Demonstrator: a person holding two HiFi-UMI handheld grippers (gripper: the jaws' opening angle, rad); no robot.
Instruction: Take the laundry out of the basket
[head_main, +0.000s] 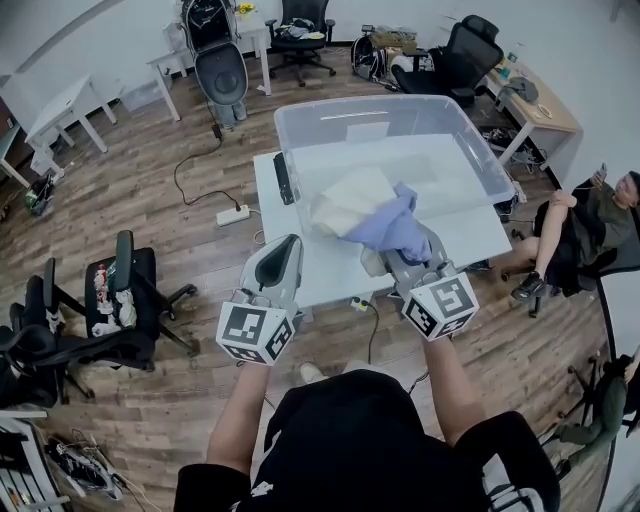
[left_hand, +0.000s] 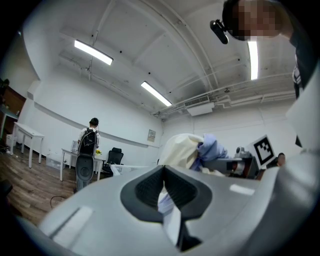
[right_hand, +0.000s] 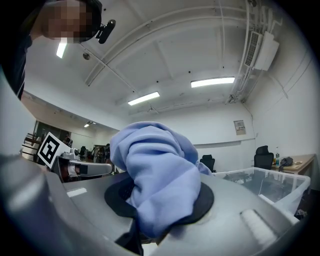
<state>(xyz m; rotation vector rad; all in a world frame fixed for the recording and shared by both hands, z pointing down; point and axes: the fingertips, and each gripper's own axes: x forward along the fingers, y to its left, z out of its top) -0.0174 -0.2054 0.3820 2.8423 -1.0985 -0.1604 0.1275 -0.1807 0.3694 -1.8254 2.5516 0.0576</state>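
A clear plastic basket (head_main: 300, 130) stands on a white table (head_main: 470, 240). A cream cloth (head_main: 350, 195) and a light blue cloth (head_main: 395, 225) hang over its near rim. My right gripper (head_main: 405, 248) is shut on the blue cloth, which bunches over its jaws (right_hand: 157, 180) and hides the tips. My left gripper (head_main: 290, 245) hovers over the table's front left, apart from the cloths, jaws together with nothing seen held. From the left gripper view (left_hand: 164, 172), the cream cloth (left_hand: 182, 147) and the blue cloth (left_hand: 212, 147) show ahead.
A black bar-shaped object (head_main: 283, 178) lies on the table left of the basket. A power strip (head_main: 233, 214) and cable lie on the wooden floor. Black office chairs (head_main: 120, 290) stand at left; a seated person (head_main: 590, 215) is at right. Another person (left_hand: 89, 140) stands far off.
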